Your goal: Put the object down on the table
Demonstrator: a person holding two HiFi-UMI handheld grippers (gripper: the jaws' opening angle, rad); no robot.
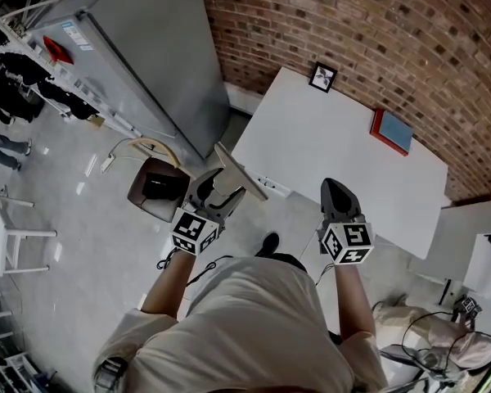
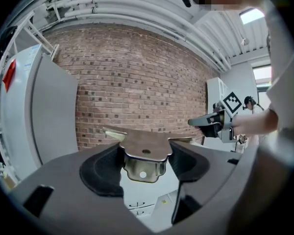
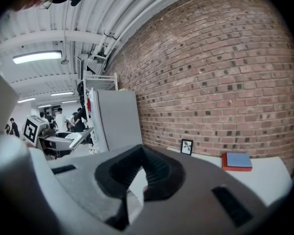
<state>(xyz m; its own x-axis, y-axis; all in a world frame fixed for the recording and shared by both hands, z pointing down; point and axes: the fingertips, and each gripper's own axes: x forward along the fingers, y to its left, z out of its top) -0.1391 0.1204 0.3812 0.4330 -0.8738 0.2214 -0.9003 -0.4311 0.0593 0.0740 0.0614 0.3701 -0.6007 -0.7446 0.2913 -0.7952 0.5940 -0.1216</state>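
Head view. Left tongs (image 1: pixel 221 188) clamped on a metal bracket (image 1: pixel 241 173), held up in the air. Bracket's long strip sticking out past the jaws towards the near edge of a white table (image 1: pixel 335 146). Right tongs (image 1: pixel 337 188) just beside the left, jaws drawn to a point, nothing in them. Table ahead of both tongs; frame (image 1: pixel 322 76) and book (image 1: pixel 391 131) well beyond, at its far side by the brick wall (image 1: pixel 376 31). Grey cabinet (image 1: pixel 147 56) left of the left tongs.

Left gripper view. Bracket between the two pads, touching both, plate tilted slightly, holes visible in its folded part. Jaws wide, filled by the bracket. Right tongs off to the right.

Right gripper view. Pads (image 3: pixel 157 170) meeting at the tips, empty. Frame and book ahead on the table. Left tongs with bracket far left.
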